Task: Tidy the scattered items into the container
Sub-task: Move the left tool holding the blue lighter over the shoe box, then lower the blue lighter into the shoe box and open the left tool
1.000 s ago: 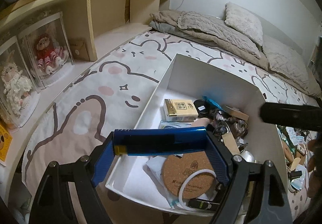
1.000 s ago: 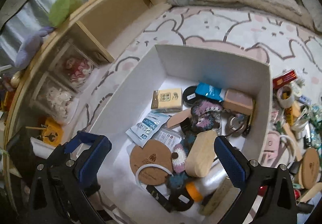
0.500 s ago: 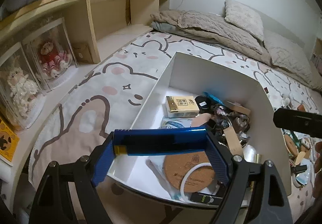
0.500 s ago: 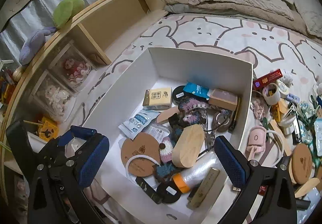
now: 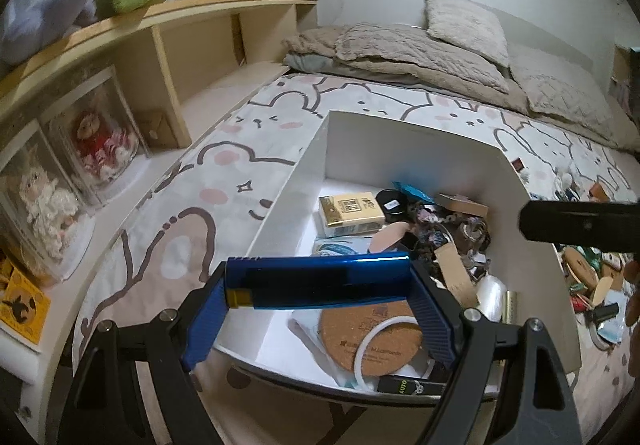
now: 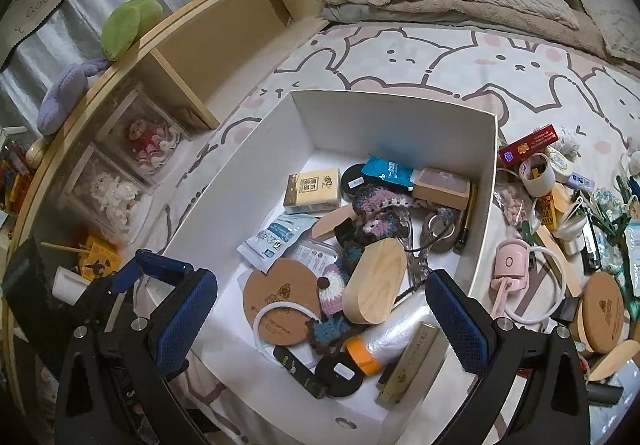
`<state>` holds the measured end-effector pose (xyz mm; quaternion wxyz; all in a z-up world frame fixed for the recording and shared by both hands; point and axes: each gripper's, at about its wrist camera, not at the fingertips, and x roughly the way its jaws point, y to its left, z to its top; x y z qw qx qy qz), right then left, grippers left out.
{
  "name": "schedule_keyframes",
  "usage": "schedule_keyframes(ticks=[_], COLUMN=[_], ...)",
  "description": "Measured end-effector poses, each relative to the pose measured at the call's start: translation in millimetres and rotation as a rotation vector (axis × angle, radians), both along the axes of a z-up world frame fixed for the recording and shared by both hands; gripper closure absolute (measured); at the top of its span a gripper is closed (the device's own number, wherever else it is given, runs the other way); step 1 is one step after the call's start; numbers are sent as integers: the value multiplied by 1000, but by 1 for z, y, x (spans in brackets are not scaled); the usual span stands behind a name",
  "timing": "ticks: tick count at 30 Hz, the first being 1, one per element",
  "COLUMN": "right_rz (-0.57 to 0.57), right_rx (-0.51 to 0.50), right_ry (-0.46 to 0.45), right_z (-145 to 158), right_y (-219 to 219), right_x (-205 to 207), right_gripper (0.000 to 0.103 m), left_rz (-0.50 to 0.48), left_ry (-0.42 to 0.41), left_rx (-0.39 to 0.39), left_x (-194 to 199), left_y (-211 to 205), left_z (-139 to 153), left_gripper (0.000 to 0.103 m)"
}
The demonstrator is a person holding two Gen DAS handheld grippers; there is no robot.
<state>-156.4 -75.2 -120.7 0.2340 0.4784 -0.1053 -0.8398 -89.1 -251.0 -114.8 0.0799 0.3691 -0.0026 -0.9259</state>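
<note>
A white rectangular cardboard box (image 6: 400,125) sits on a bed covered by a cartoon-bear sheet (image 5: 224,165), half filled with small household odds and ends. The left hand-held gripper (image 5: 320,285) pinches a glossy blue oblong packet (image 5: 316,279) crosswise between its two blue pads, above the box's near-left corner. The right hand-held gripper (image 6: 320,325) hangs over the near part of the box with its jaws spread wide and nothing between them.

Only the right wrist view takes in the clutter outside the box on the sheet to its right: a red carton (image 6: 528,145), a pink handheld fan (image 6: 506,277), a round wooden lid (image 6: 602,313) and a white ring cord (image 6: 556,285), among others too tangled to count. It also catches the left hand-held gripper from the side at lower left, the blue packet's end poking out. The left wrist view alone shows two beige pillows (image 5: 464,25) against the far wall, and the dark bar of the other tool (image 5: 580,223) crossing its right edge.

Inside the box, one yellow tissue pack (image 6: 314,191), one heart-shaped cork coaster (image 6: 280,301) under one white ring, one oval wooden block (image 6: 374,285), one roll of clear film with an orange cap (image 6: 388,337) and two pale blue sachets can be counted. Two clear display cases with dolls (image 6: 128,165) stand in the wooden headboard shelf (image 6: 224,29), with one green cushion (image 6: 128,21) on top.
</note>
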Motion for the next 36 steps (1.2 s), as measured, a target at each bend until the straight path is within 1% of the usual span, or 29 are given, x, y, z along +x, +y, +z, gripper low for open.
schedule_keyframes(ticks=[7, 11, 15, 20, 26, 31, 34, 36], right_rz=[-4, -3, 1, 11, 16, 19, 23, 27], right_rx=[-12, -19, -8, -19, -17, -22, -3, 4], right_ry=[-15, -30, -26, -65, -95, -51, -8, 4], right_z=[0, -1, 0, -5, -8, 3, 11, 13], right_y=[2, 2, 2, 0, -2, 1, 4, 7], right_x=[2, 3, 5, 5, 7, 13, 20, 23], right_gripper=[0, 0, 0, 0, 0, 0, 0, 0], left_rz=[-26, -40, -39, -42, -58, -80, -79, -80], left_ry=[-34, -58, -85, -112, -123, -134, -140, -140], left_rx=[-5, -27, -19, -7, -31, -53, -65, -67], left_x=[-2, -4, -8, -10, -11, -10, -11, -11], left_y=[4, 8, 5, 3, 7, 8, 10, 9], left_z=[-5, -12, -18, -25, -28, -31, -32, -32], left_gripper=[19, 19, 19, 19, 19, 18, 18, 18])
